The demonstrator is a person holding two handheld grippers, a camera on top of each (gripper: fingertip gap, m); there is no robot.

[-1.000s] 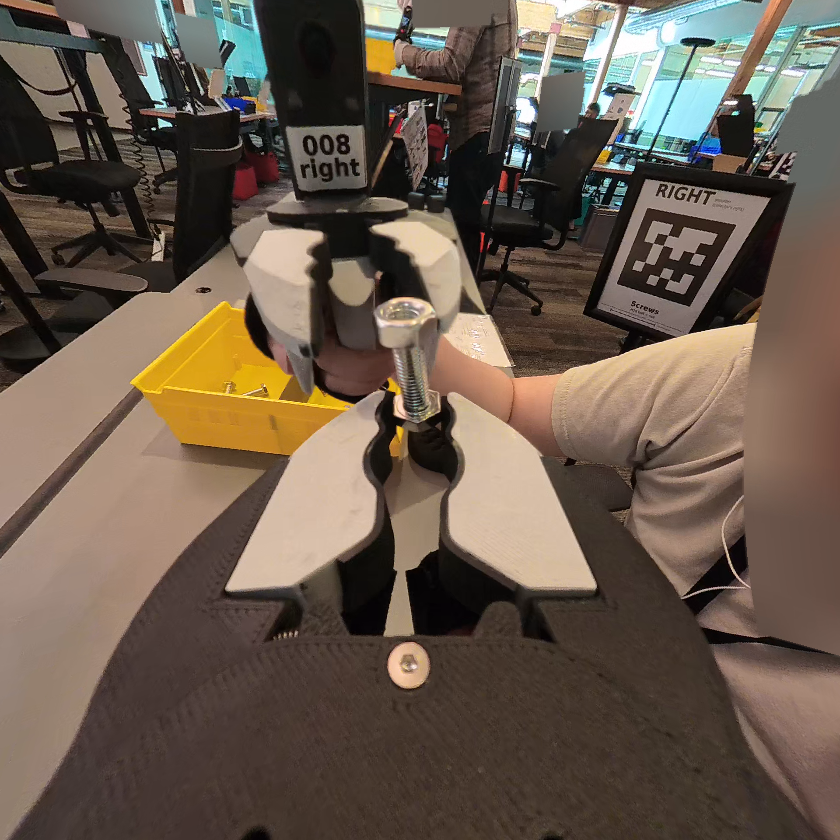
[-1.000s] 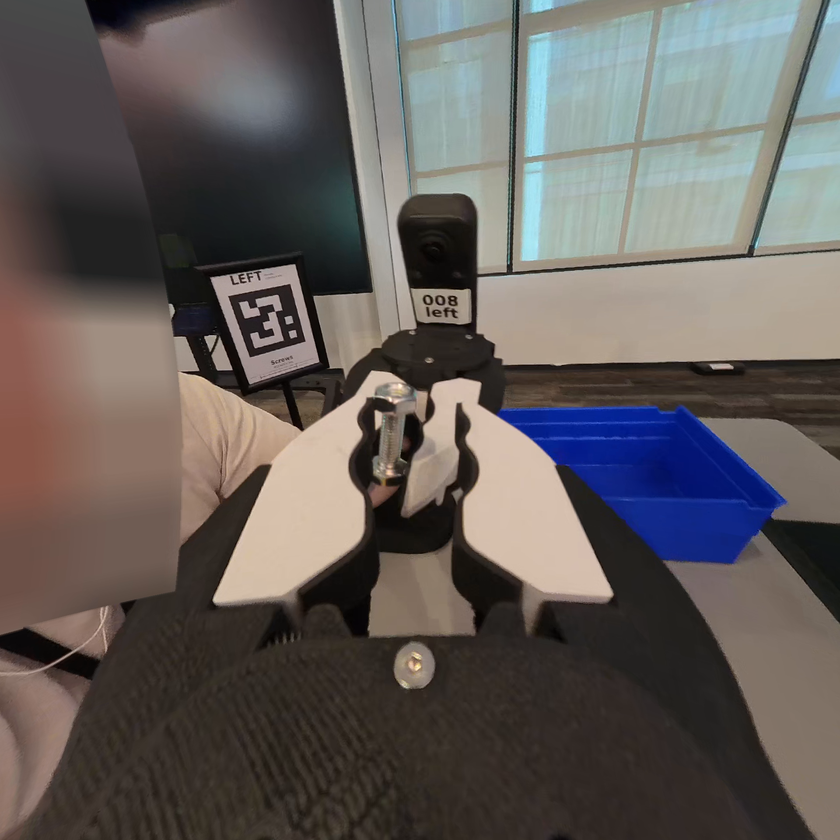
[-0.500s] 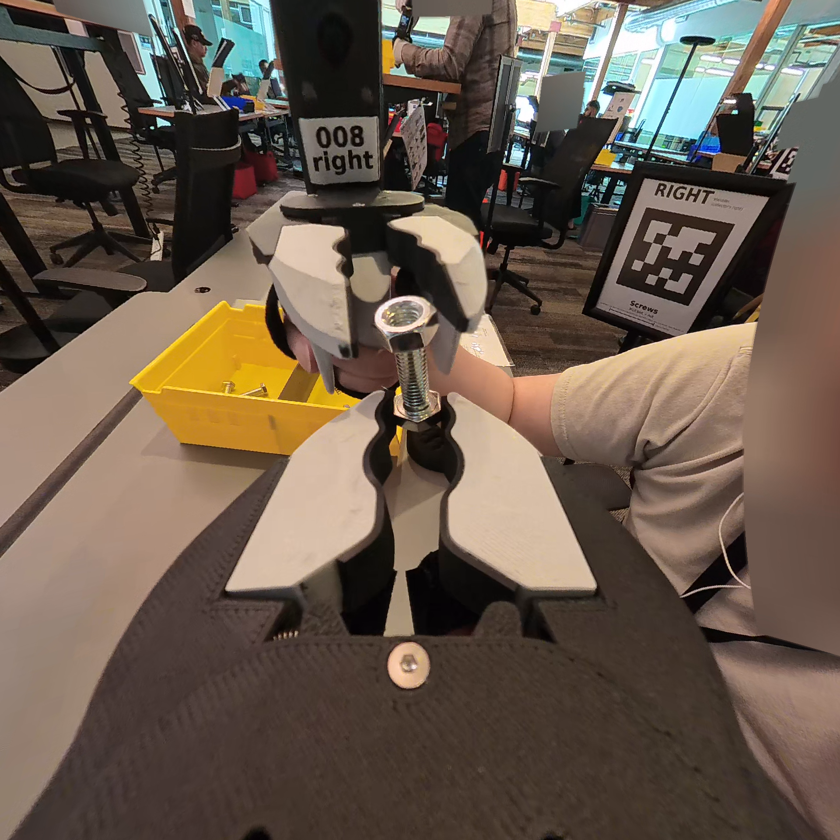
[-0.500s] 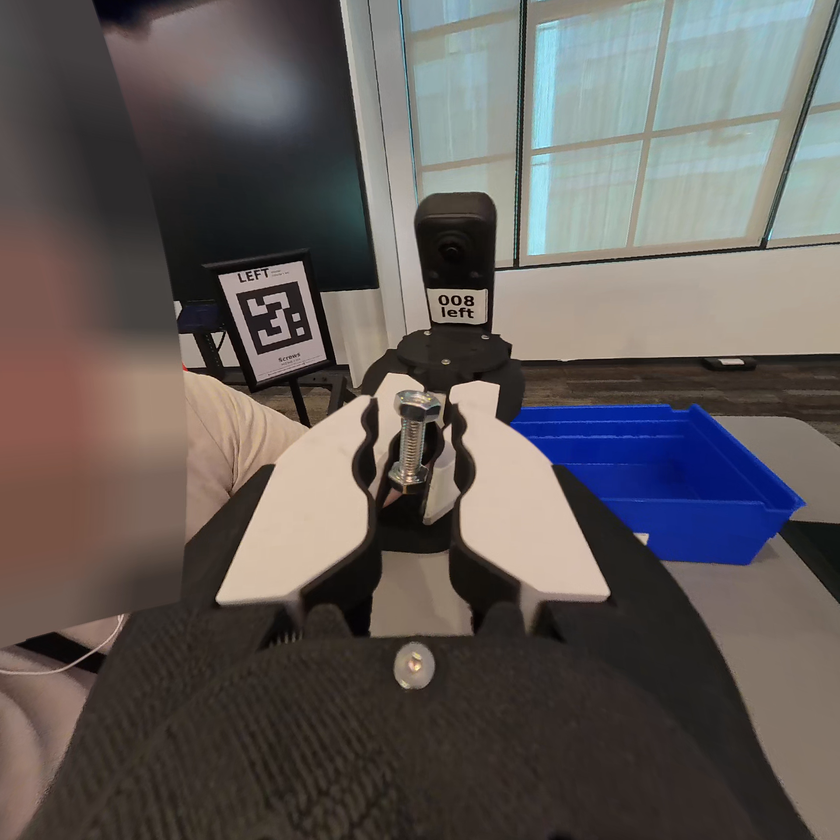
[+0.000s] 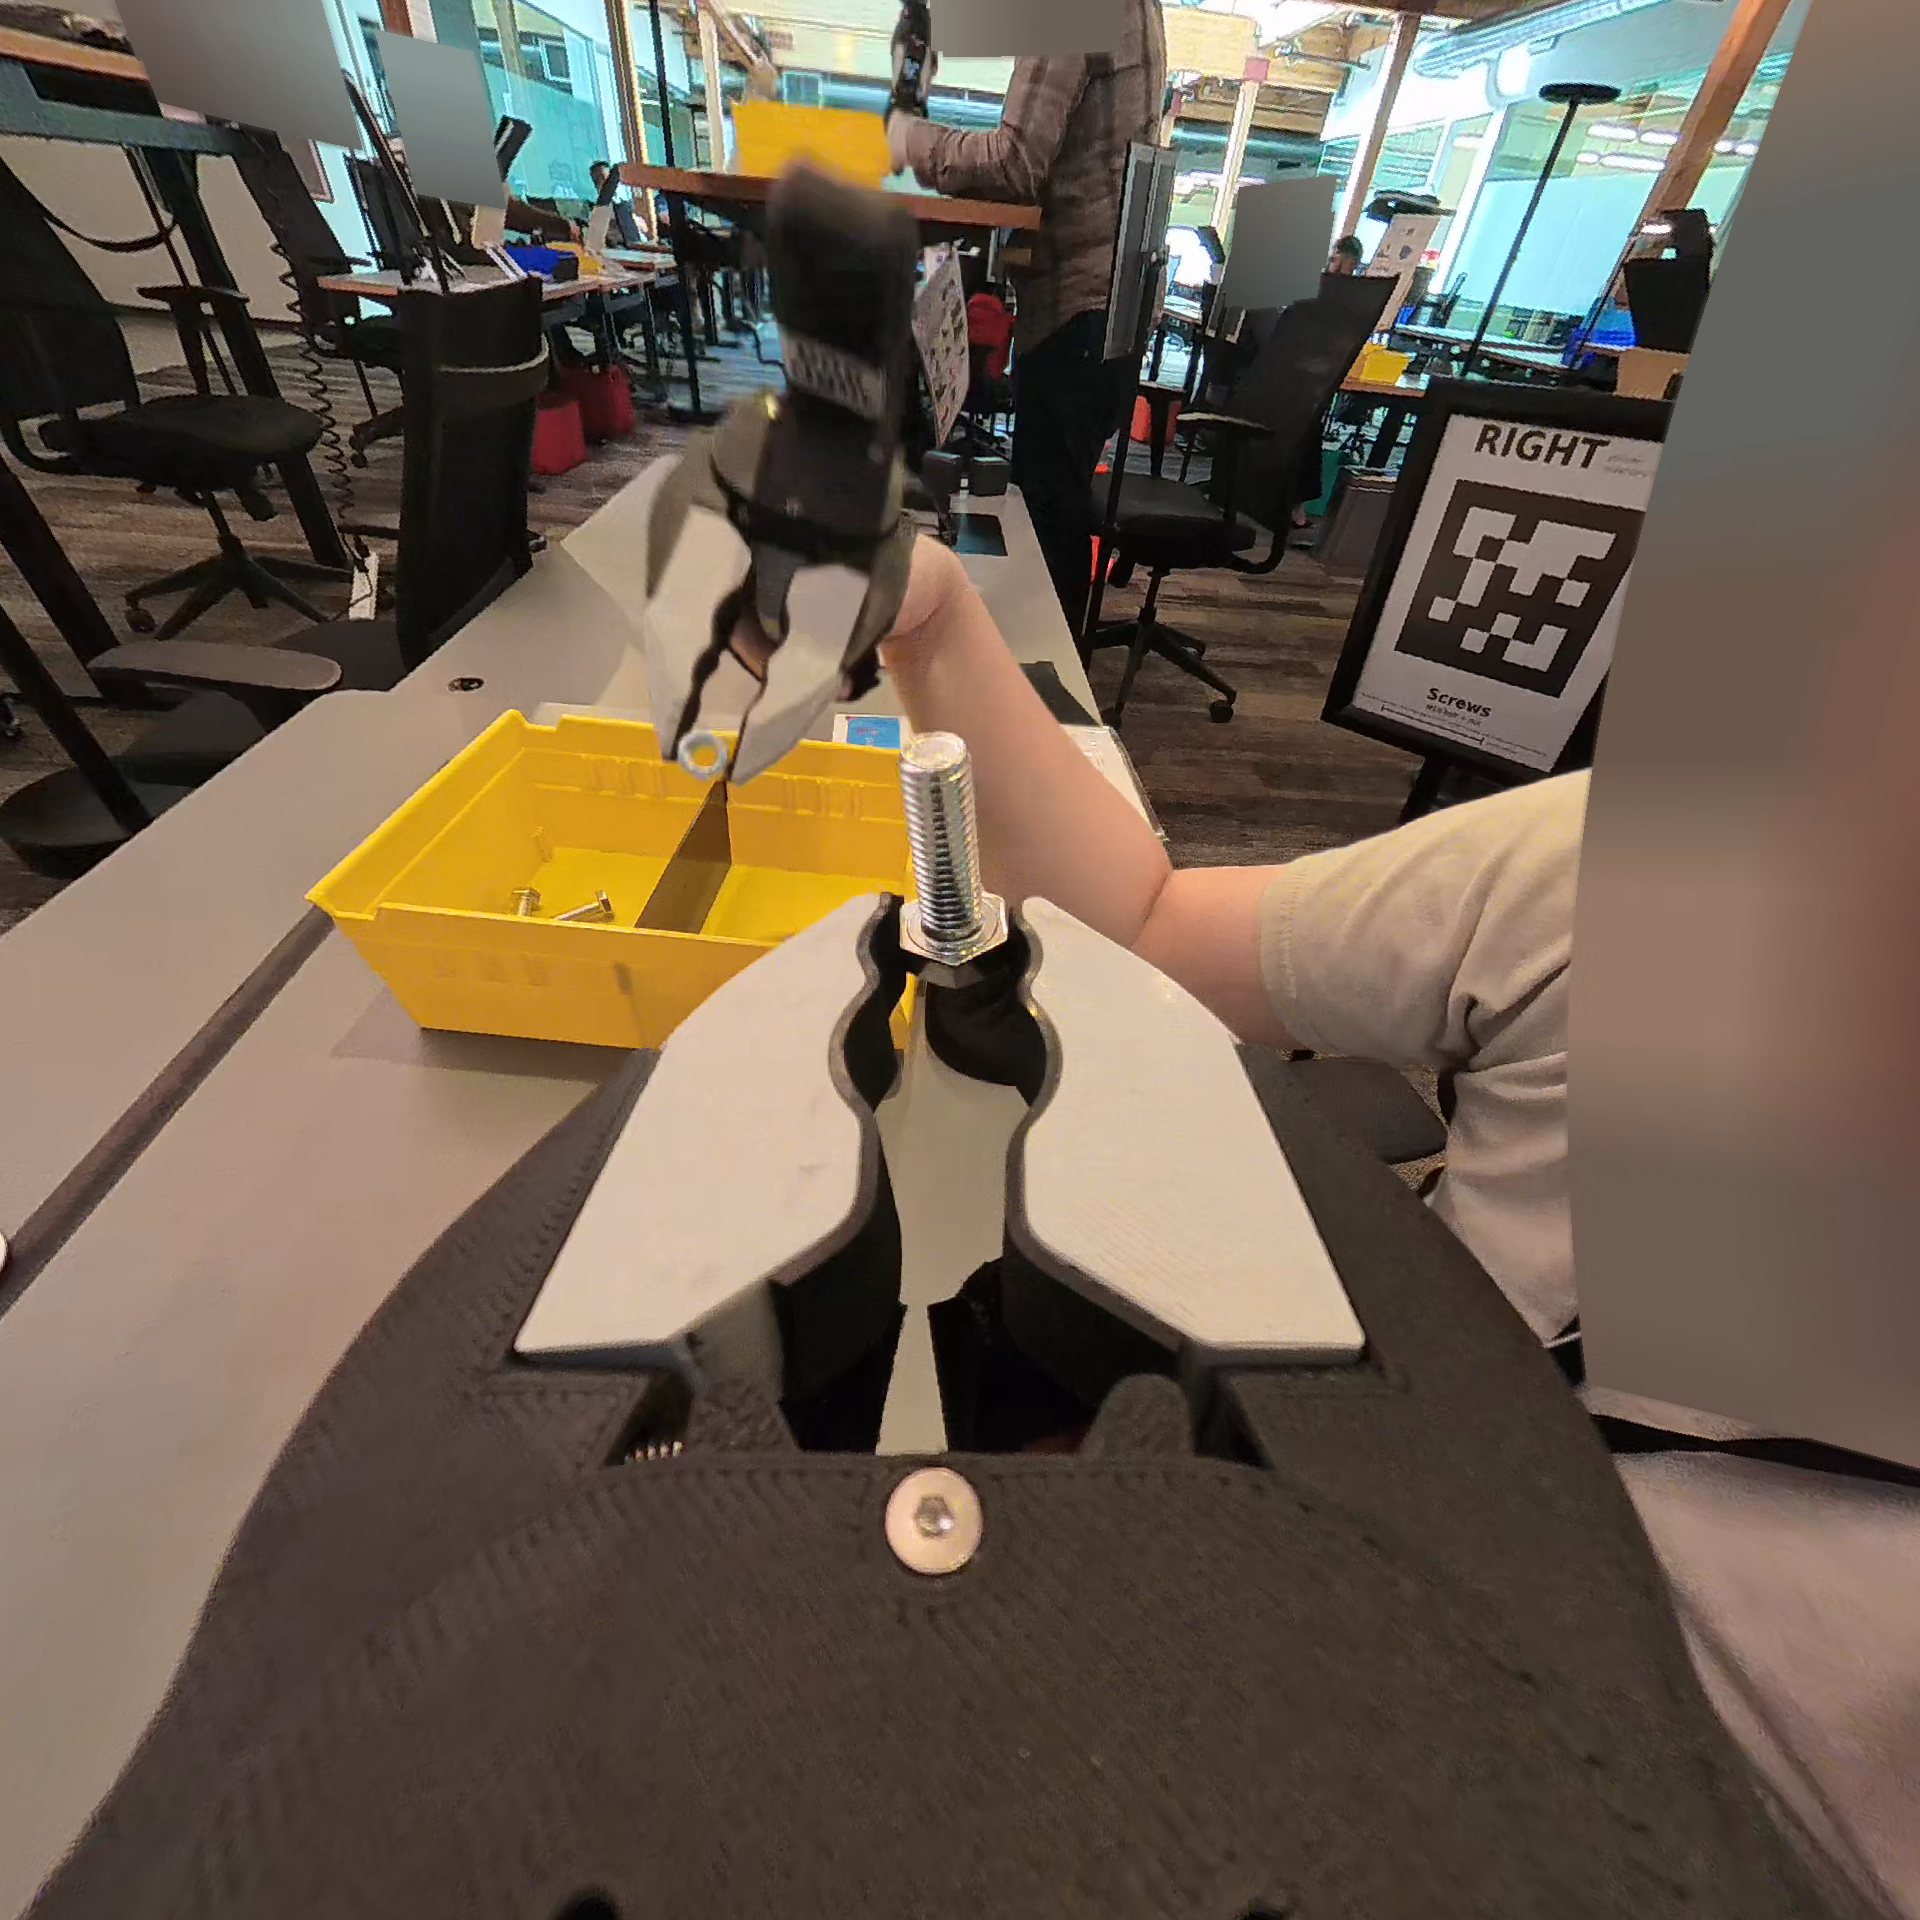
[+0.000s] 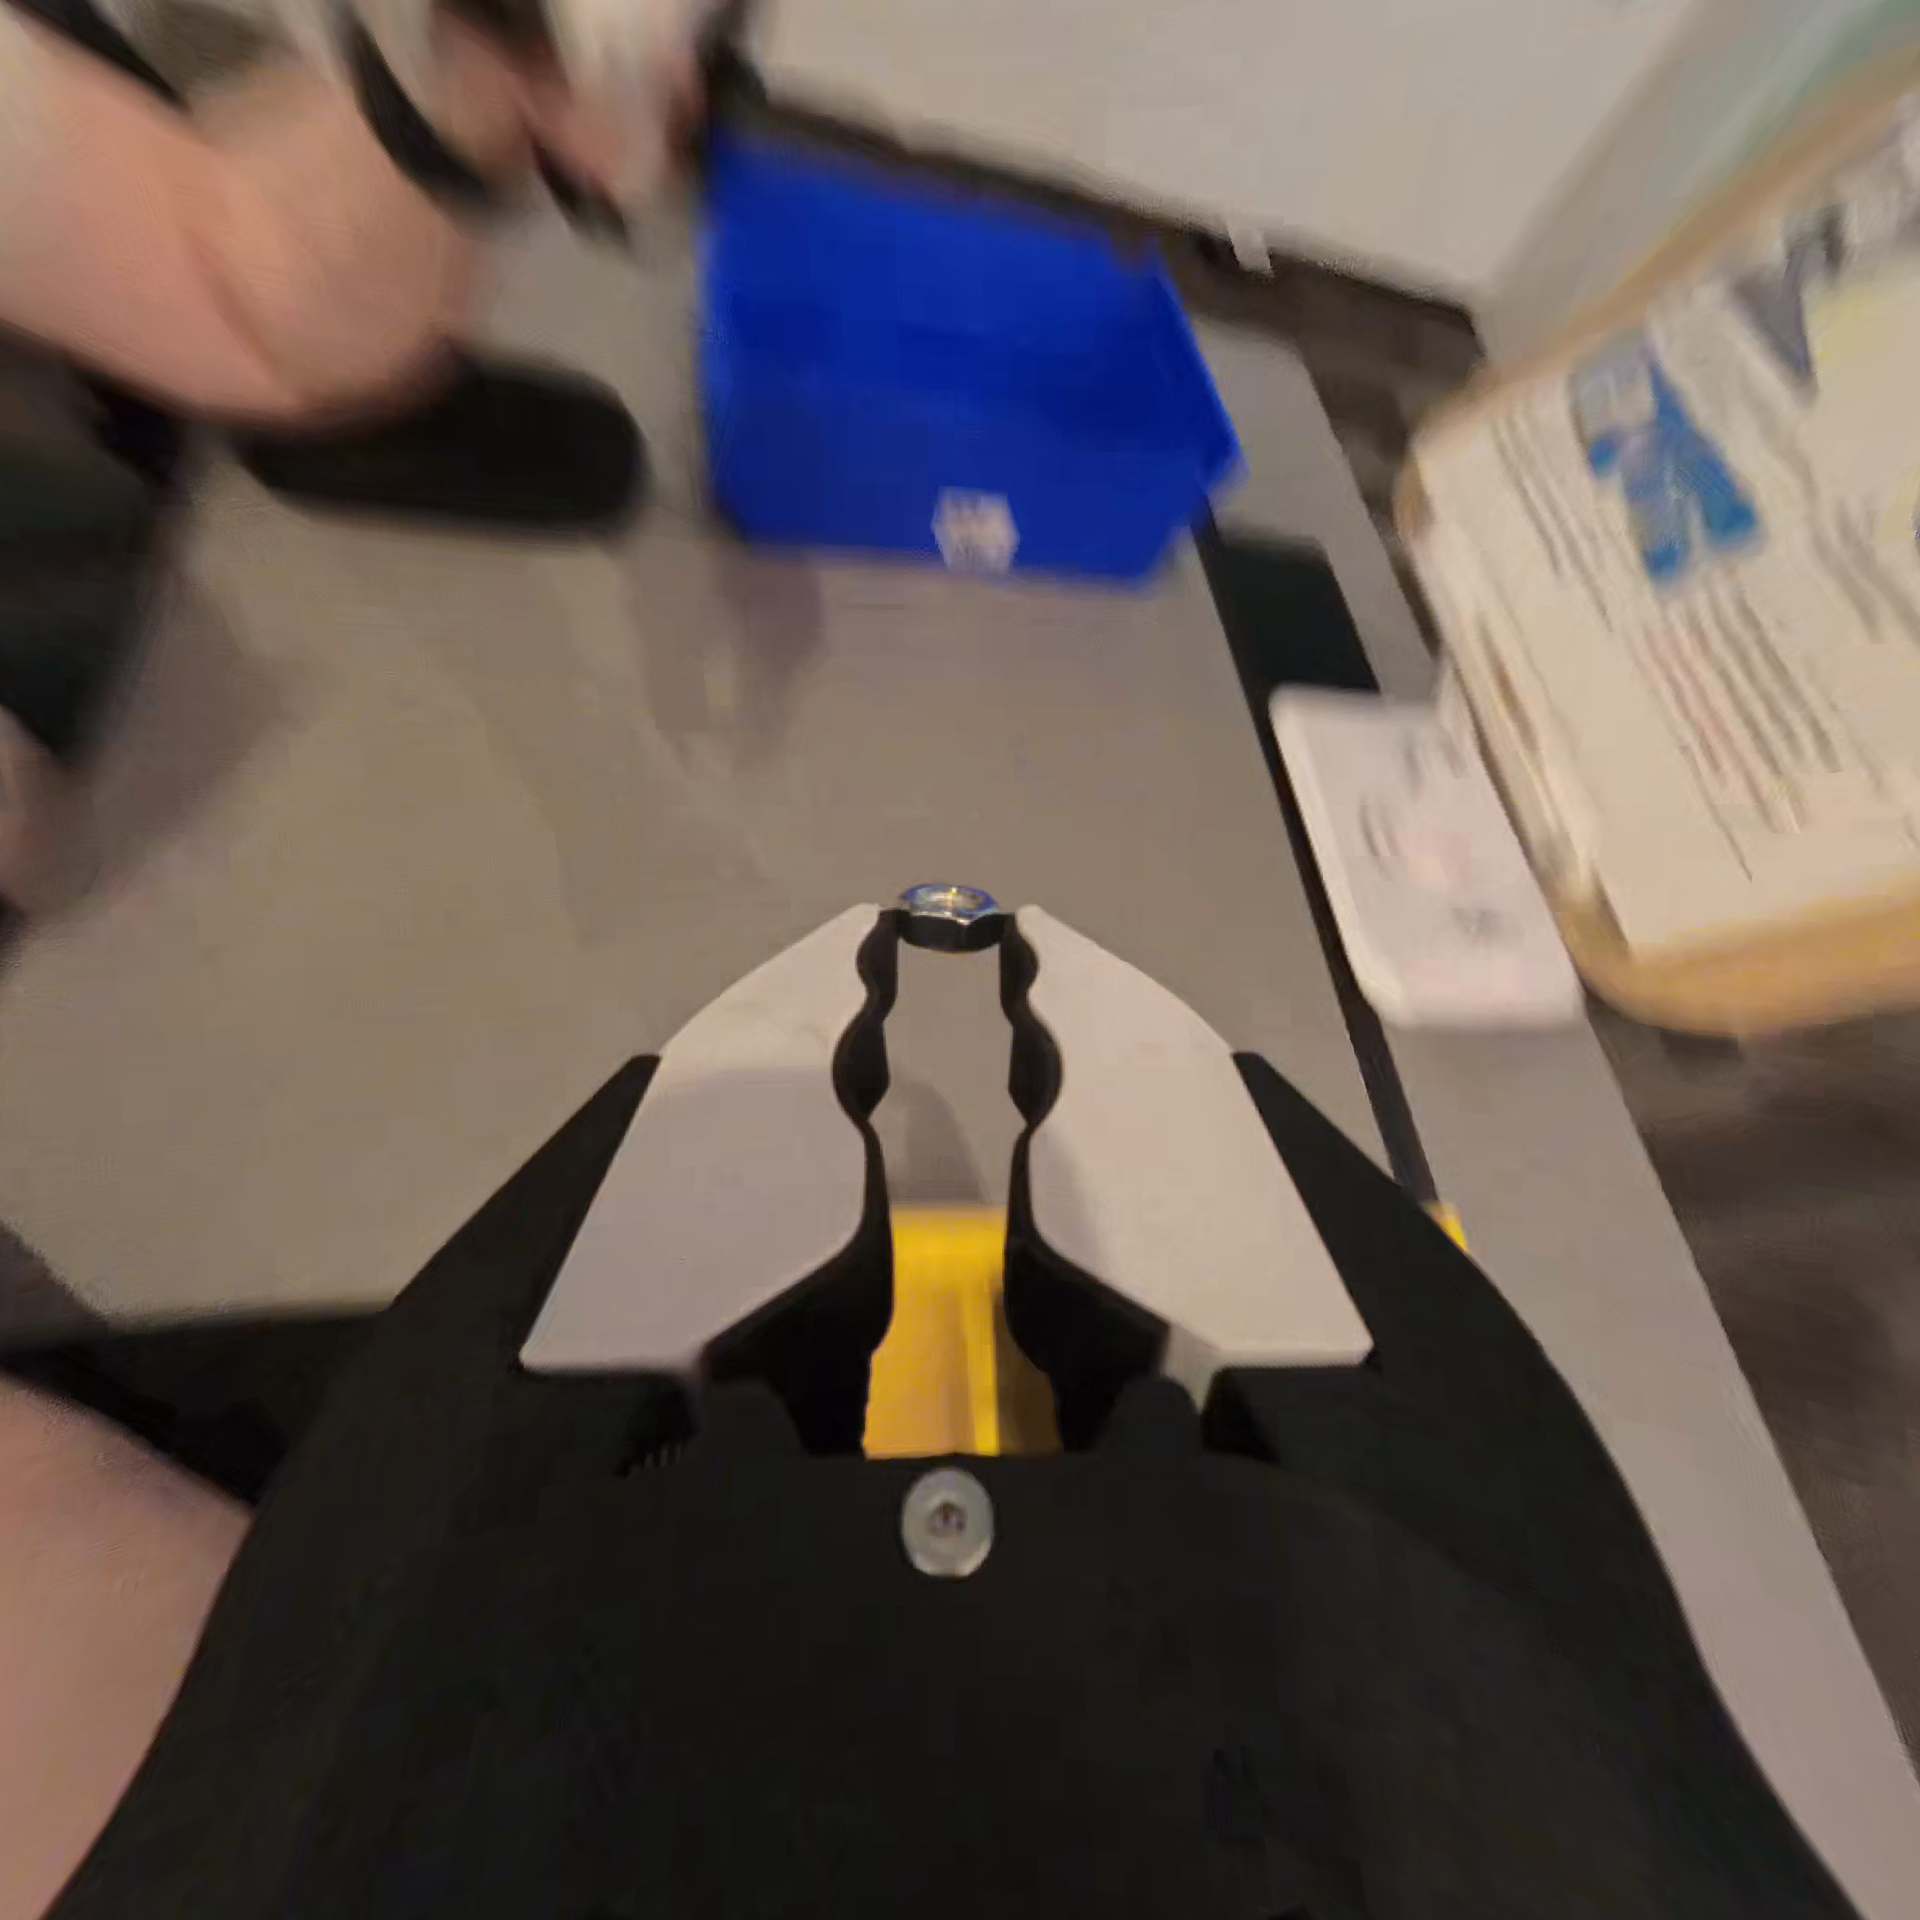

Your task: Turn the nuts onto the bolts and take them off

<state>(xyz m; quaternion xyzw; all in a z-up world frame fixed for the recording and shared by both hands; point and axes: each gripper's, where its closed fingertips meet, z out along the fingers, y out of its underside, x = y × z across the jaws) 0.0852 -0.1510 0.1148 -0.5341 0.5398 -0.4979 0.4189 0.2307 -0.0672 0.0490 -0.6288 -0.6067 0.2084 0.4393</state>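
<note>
My left gripper is shut on the head of a silver bolt, which stands upright with its bare thread pointing up. My right gripper is shut on a silver nut at its fingertips. In the left wrist view the right gripper is tilted down over the yellow bin, apart from the bolt, with the nut at its tips. The right wrist view is blurred by motion.
The yellow bin holds two loose bolts and has a dark divider. A blue bin stands on the grey table. Papers lie at the table's right. A framed marker sign and office chairs stand beyond. The left gripper's tips are roughly 15 centimetres from the right gripper's.
The nut has come off the top of the bolt. My right gripper has swung away to the left with it and tilted down over the yellow bin. The left gripper still holds the bolt.
</note>
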